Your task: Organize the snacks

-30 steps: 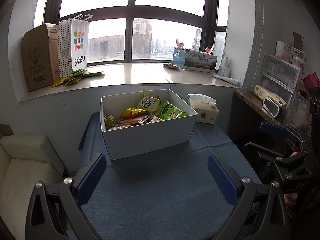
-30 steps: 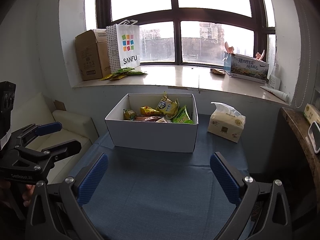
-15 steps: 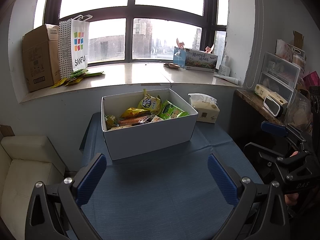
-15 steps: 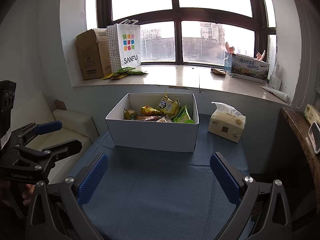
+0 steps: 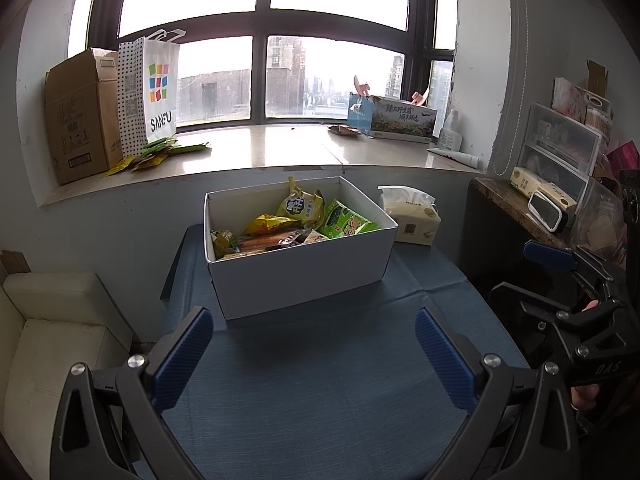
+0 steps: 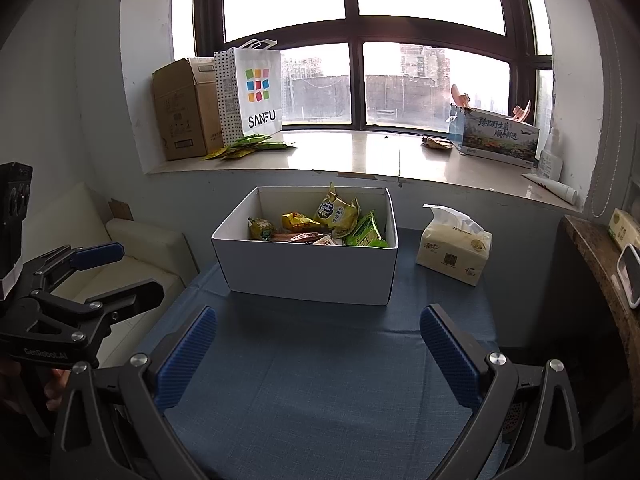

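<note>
A white cardboard box (image 5: 304, 276) (image 6: 308, 272) stands on the blue-covered table (image 5: 320, 392) and holds several snack packets (image 5: 304, 216) (image 6: 332, 220), yellow, green and orange. My left gripper (image 5: 314, 356) is open and empty, well short of the box; it also shows in the right wrist view (image 6: 120, 268) at the left edge. My right gripper (image 6: 318, 354) is open and empty, also short of the box; it also shows in the left wrist view (image 5: 532, 268) at the right.
A tissue pack (image 5: 412, 220) (image 6: 454, 248) sits right of the box. The windowsill (image 6: 340, 152) carries a cardboard box (image 6: 180, 108), a SANFU bag (image 6: 256, 92), loose green-yellow packets (image 6: 248, 146) and a printed box (image 6: 496, 136). A cream sofa (image 5: 44, 340) is left, a side shelf (image 5: 520, 208) right.
Both views have shifted very slightly; the box and snacks have not moved. Both grippers stay open and empty.
</note>
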